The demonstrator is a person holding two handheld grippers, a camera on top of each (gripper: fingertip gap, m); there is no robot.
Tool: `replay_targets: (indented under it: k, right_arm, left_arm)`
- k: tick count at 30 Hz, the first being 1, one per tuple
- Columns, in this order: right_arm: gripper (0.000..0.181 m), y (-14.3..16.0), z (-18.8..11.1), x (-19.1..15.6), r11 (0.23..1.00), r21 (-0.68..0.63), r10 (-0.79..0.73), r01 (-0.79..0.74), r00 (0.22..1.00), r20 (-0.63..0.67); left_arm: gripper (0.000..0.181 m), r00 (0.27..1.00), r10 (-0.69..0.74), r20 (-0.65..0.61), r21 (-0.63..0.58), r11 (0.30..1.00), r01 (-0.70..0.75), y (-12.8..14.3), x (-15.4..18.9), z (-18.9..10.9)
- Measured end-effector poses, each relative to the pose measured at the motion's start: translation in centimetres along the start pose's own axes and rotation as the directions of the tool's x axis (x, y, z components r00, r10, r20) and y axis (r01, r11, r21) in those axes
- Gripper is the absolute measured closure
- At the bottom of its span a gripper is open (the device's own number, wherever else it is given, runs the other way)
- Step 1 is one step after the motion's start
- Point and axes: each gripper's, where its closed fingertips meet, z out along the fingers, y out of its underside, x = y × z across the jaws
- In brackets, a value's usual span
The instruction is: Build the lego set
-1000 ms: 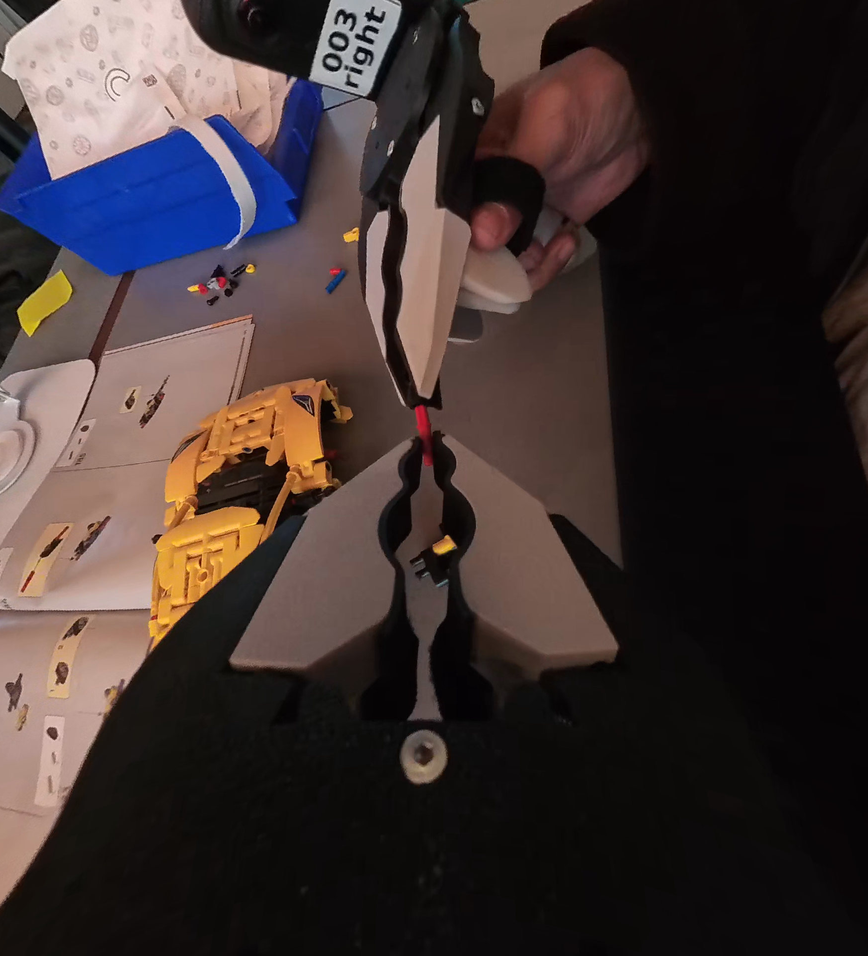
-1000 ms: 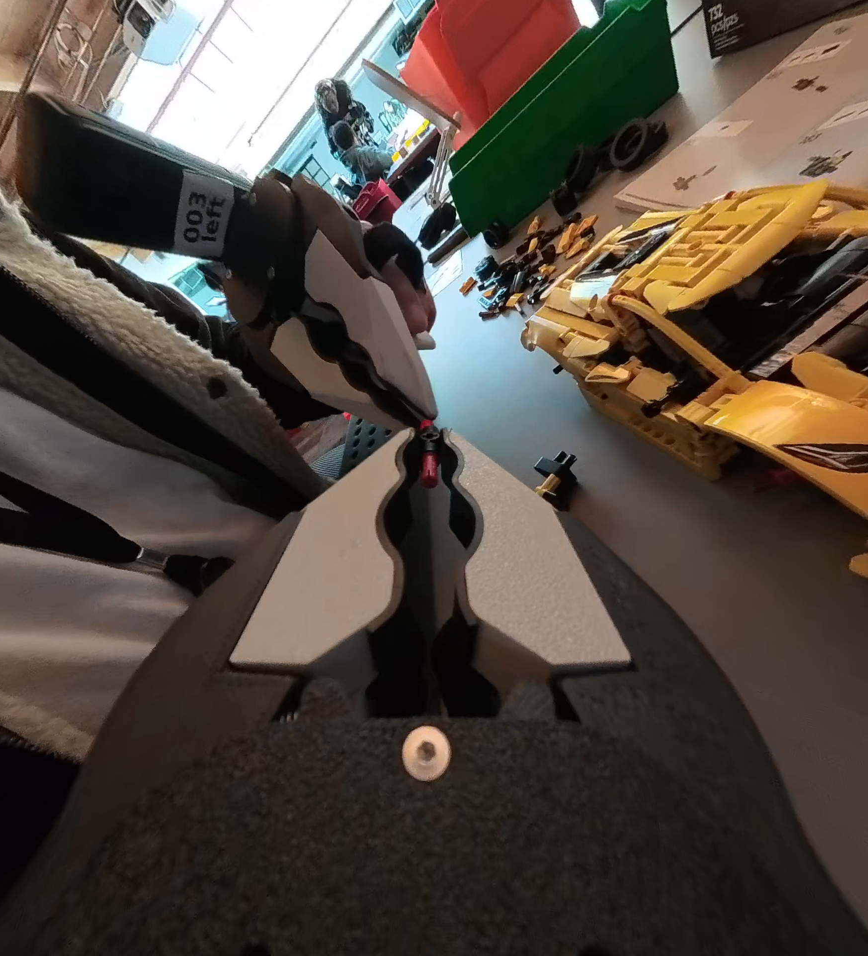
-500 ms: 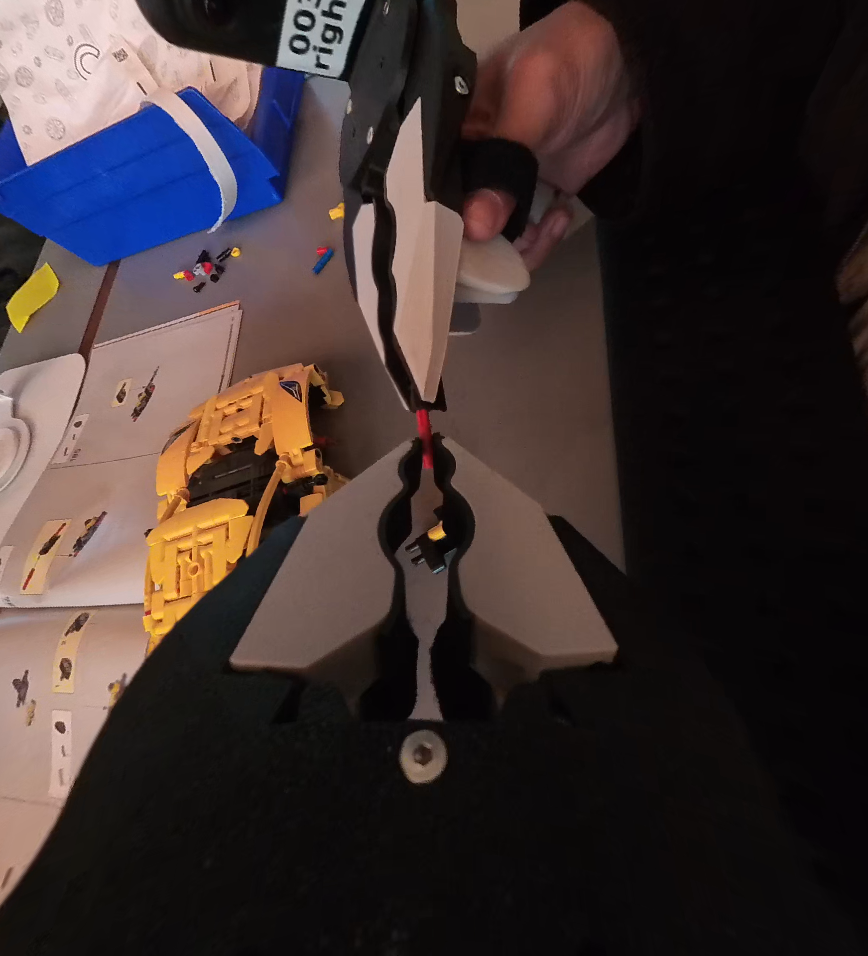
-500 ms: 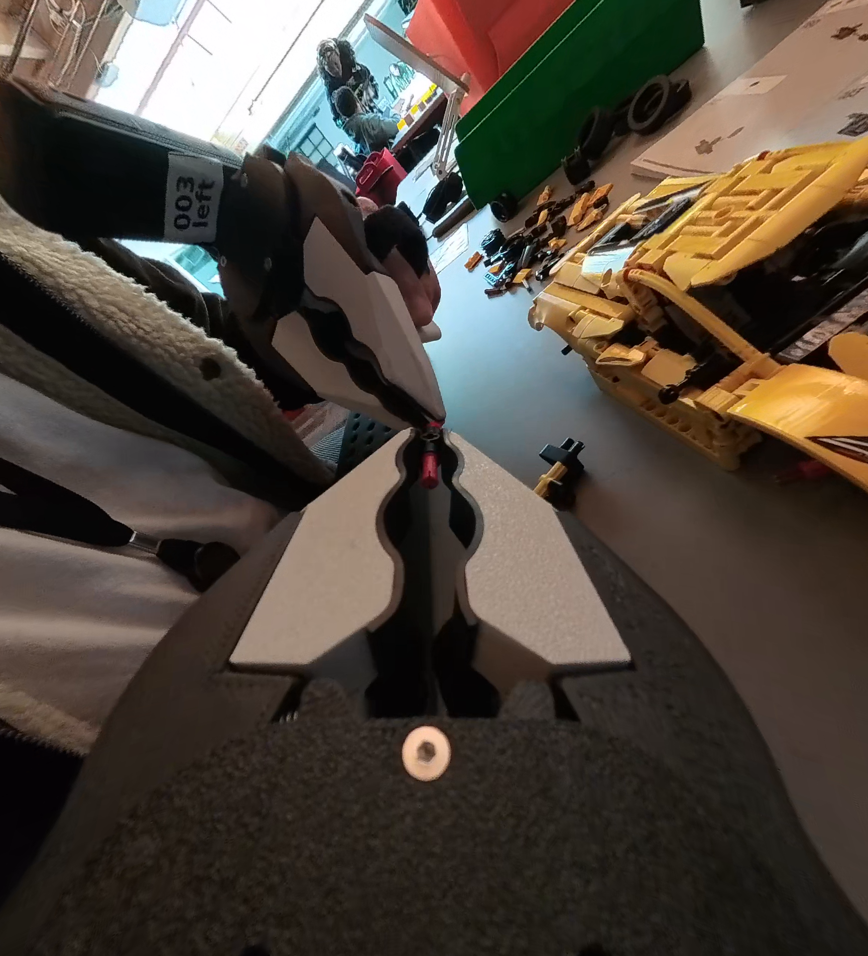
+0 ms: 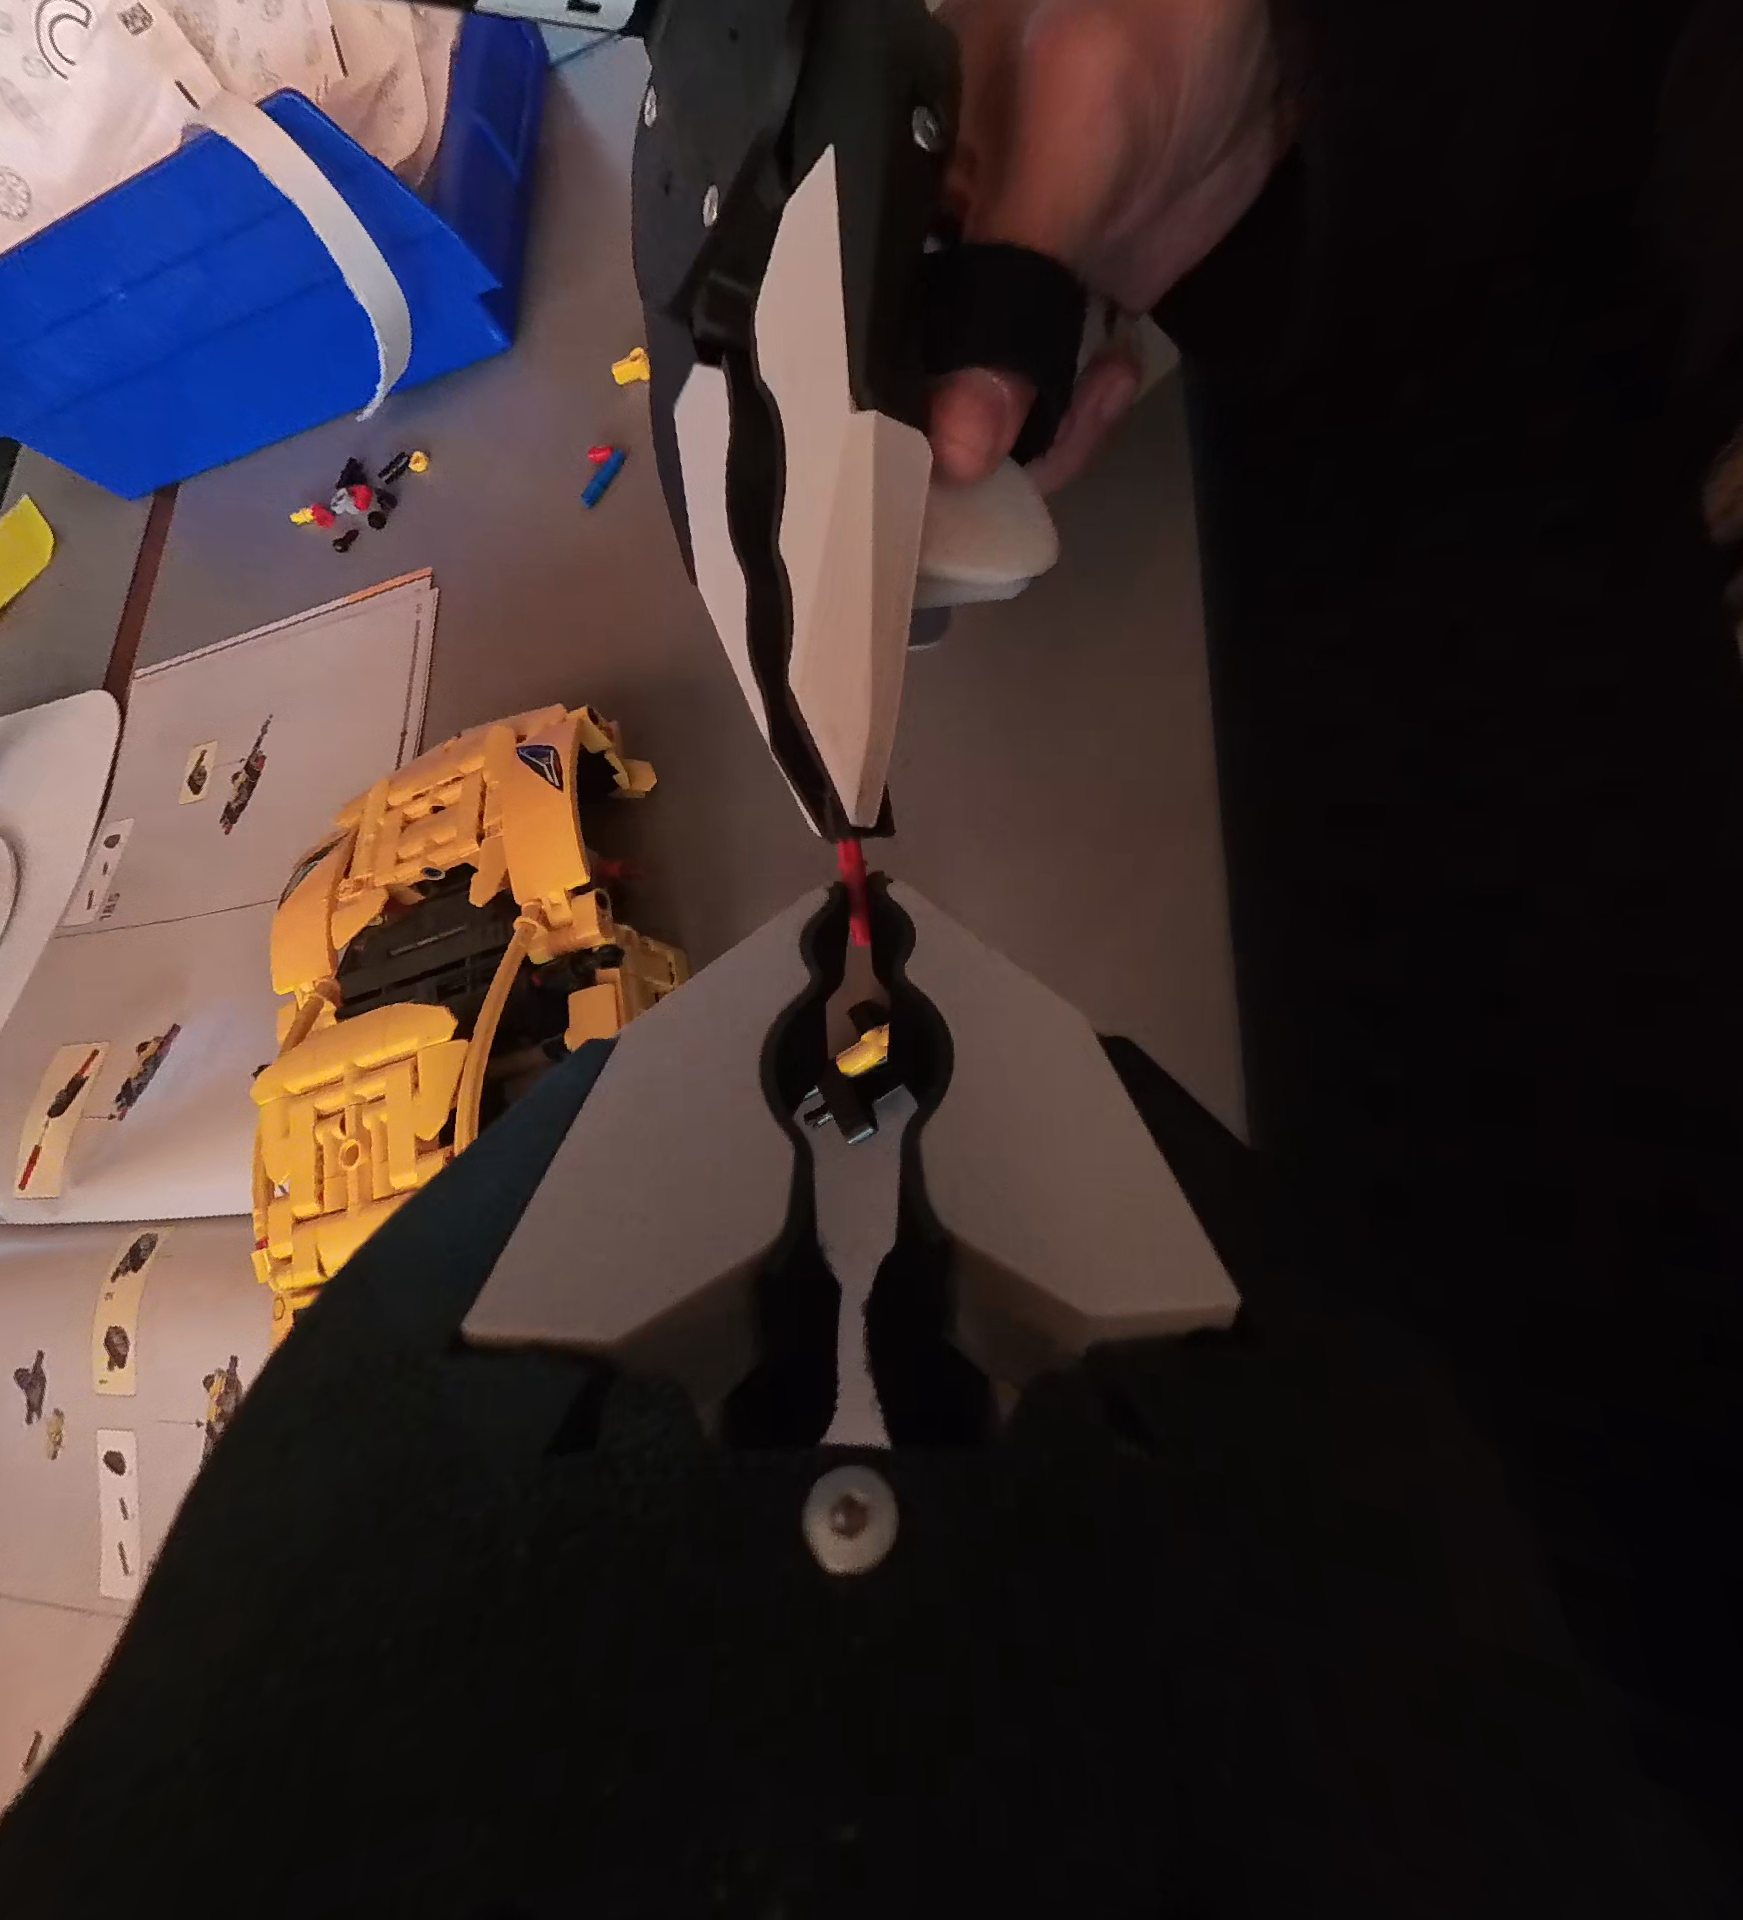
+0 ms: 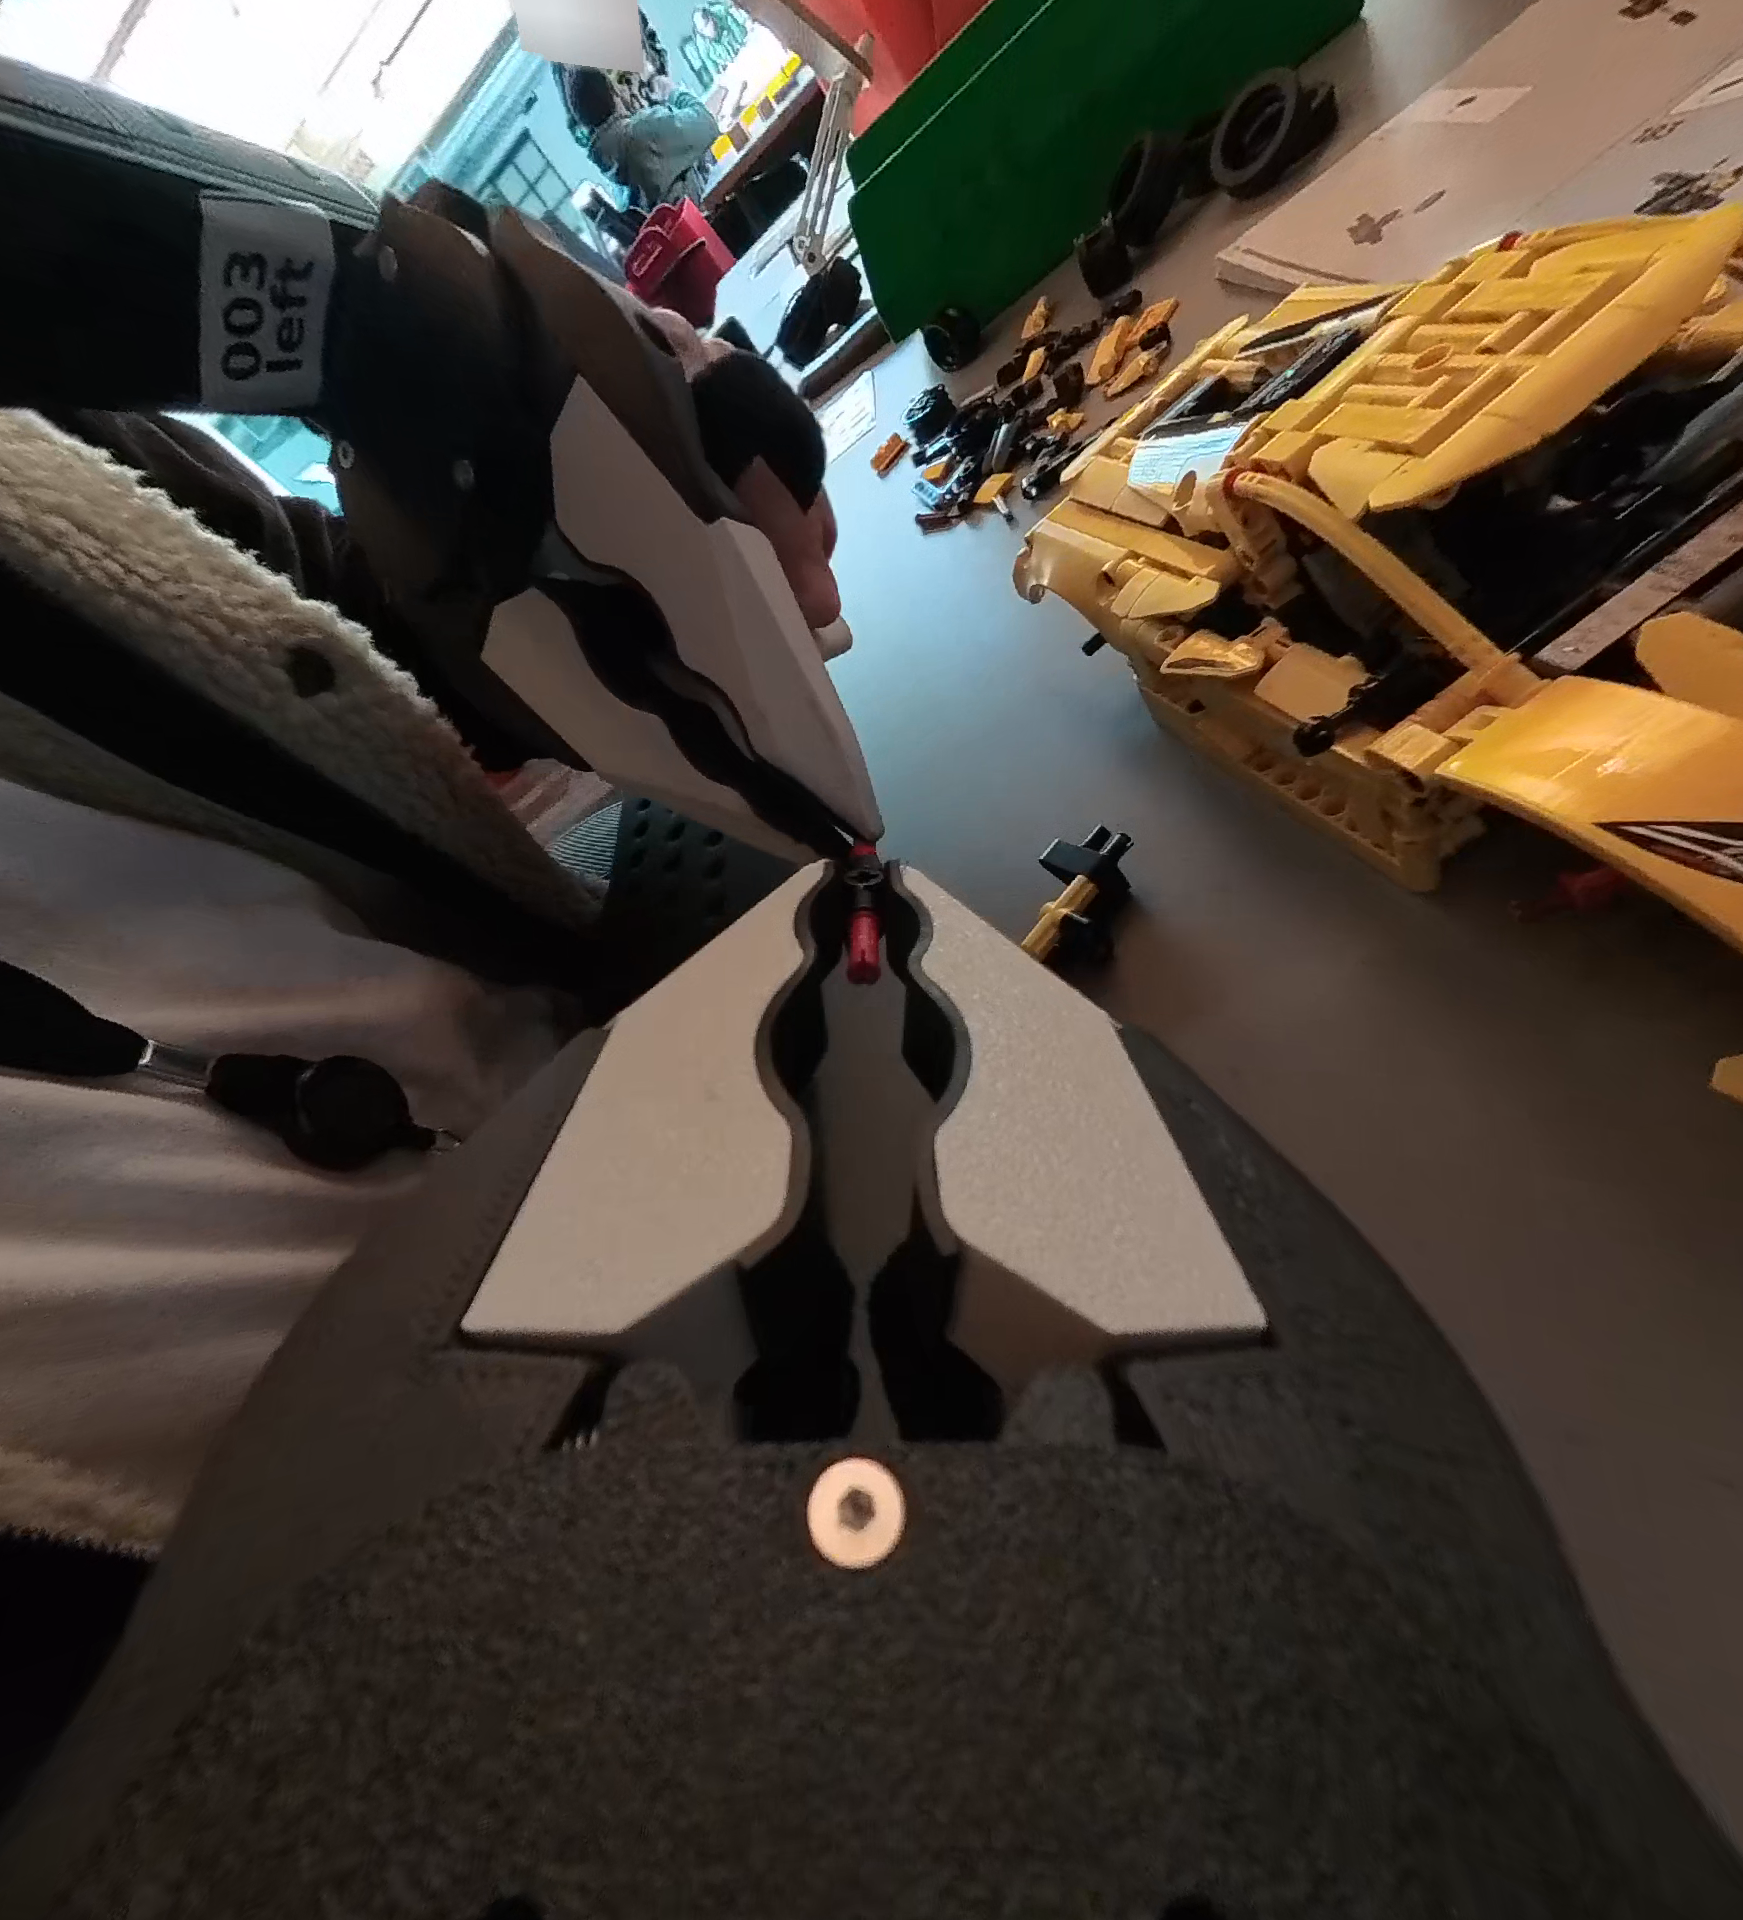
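While the half-built yellow Lego car (image 5: 451, 997) lies on the grey table (image 5: 1043, 790) off to the left with the instruction sheets (image 5: 275, 717) beside it, the work itself hangs in the air over the table's near edge. A short red axle pin (image 5: 852, 896) bridges the two tools tip to tip: the left gripper (image 5: 854, 914) has its jaws pressed together on one end, and the right gripper (image 5: 851, 821) pinches the other end. From the right wrist view, the pin (image 6: 859, 940) sits at the very tips of that gripper (image 6: 862, 883), with a small black connector (image 6: 861, 876) where the left tool's tips meet it — which tool grips the connector I cannot tell.

Such a pin is light, stiff and smooth, so it would likely twist or slip if pinched off-centre; hold it across the shaft, close to the tips. A small black-and-yellow subassembly (image 6: 1080, 894) lies on the table between grippers and car.
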Motion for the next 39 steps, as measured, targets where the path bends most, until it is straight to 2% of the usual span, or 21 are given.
replay_targets:
  k: [13, 15, 16, 17, 18, 19, 20, 21, 22, 23, 25, 27, 30, 32, 34, 35, 36, 39]
  right_arm:
    - [0.175, 0.2, 0.2, 0.1, 0.999, 0.031, 0.039, -0.040, 0.999, 0.035]
    - [0.175, 0.3, 0.4, 0.1, 0.999, 0.031, 0.043, -0.045, 0.998, 0.040]
    - [0.175, 0.6, 0.6, 0.1, 0.999, 0.020, 0.047, -0.047, 0.998, 0.045]
    - [0.175, 1.6, 1.6, 0.0, 0.998, -0.043, 0.045, -0.043, 0.998, 0.042]
    - [0.175, 3.6, 3.4, -0.6, 0.988, -0.153, -0.005, 0.012, 0.999, 0.049]
    - [0.175, 4.7, 4.8, -1.3, 0.976, -0.197, -0.083, 0.093, 0.995, 0.058]
    - [0.175, 4.6, 5.0, -1.1, 0.970, -0.197, -0.140, 0.142, 0.990, 0.025]
    - [0.175, 3.1, 4.3, -0.8, 0.986, -0.117, -0.115, 0.115, 0.993, 0.009]
    - [0.175, 1.5, 3.4, -0.6, 0.998, -0.034, -0.048, 0.049, 0.999, 0.027]
    - [0.175, 0.9, 2.5, 0.2, 1.000, -0.006, -0.028, 0.028, 1.000, 0.008]
    - [0.175, -0.3, 1.2, 0.6, 0.994, 0.043, -0.101, 0.103, 0.994, -0.029]
    - [0.175, -1.8, 0.4, 0.3, 0.977, 0.098, -0.186, 0.191, 0.981, -0.064]
    - [0.176, -3.9, -0.3, 0.3, 0.912, 0.156, -0.346, 0.379, 0.916, -0.203]
    - [0.176, -4.5, -0.3, 0.5, 0.840, 0.103, -0.474, 0.533, 0.813, -0.339]
    - [0.176, -4.5, 0.1, 0.4, 0.762, 0.029, -0.579, 0.647, 0.701, -0.416]
    - [0.175, -4.3, 0.3, 0.6, 0.741, -0.015, -0.609, 0.671, 0.663, -0.436]
    - [0.176, -4.1, 0.5, 0.9, 0.728, -0.054, -0.629, 0.683, 0.635, -0.449]
    - [0.175, -4.2, 0.1, 2.0, 0.666, -0.182, -0.687, 0.723, 0.501, -0.526]
  left_arm:
    - [0.180, 1.000, 0.002, -0.004, -0.012, 1.000, -0.003, -0.2, 0.0, 0.3]
    - [0.180, 1.000, -0.004, -0.009, 0.016, 1.000, 0.004, -0.7, 0.2, 0.2]
    - [0.181, 1.000, -0.023, -0.013, 0.084, 0.996, 0.024, -2.0, 0.3, -0.1]
    - [0.181, 0.998, -0.049, -0.026, 0.198, 0.979, 0.053, -4.3, 0.4, -0.7]
    - [0.181, 0.999, -0.042, -0.019, 0.234, 0.971, 0.046, -5.8, 0.3, -1.0]
    - [0.181, 0.999, 0.017, 0.049, 0.156, 0.987, -0.024, -5.6, -0.4, -0.7]
    - [0.181, 0.991, 0.063, 0.116, 0.122, 0.990, -0.077, -5.5, -1.1, -1.1]
    - [0.181, 0.993, 0.020, 0.115, 0.169, 0.985, -0.040, -5.9, -1.3, -2.0]
    - [0.181, 0.995, -0.073, 0.071, 0.211, 0.976, 0.057, -5.7, -1.5, -2.9]
    - [0.181, 0.985, -0.163, 0.049, 0.225, 0.963, 0.148, -4.8, -2.2, -3.4]
    - [0.181, 0.938, -0.339, 0.068, 0.279, 0.910, 0.308, -2.6, -4.1, -4.6]
    - [0.181, 0.866, -0.498, 0.041, 0.322, 0.827, 0.461, -0.7, -5.2, -5.0]
    - [0.149, 0.748, -0.661, -0.058, 0.350, 0.688, 0.635, 0.3, -4.9, -4.0]
    - [0.141, 0.634, -0.760, -0.142, 0.401, 0.542, 0.739, 0.0, -4.8, -3.5]
    - [0.136, 0.513, -0.824, -0.241, 0.437, 0.380, 0.815, -0.8, -4.9, -3.3]
    - [0.135, 0.476, -0.833, -0.281, 0.424, 0.338, 0.841, -1.3, -4.6, -2.9]
    - [0.131, 0.457, -0.840, -0.294, 0.394, 0.329, 0.858, -1.5, -4.3, -2.4]
    - [0.118, 0.426, -0.877, -0.222, 0.334, 0.342, 0.878, -1.2, -3.9, -1.3]
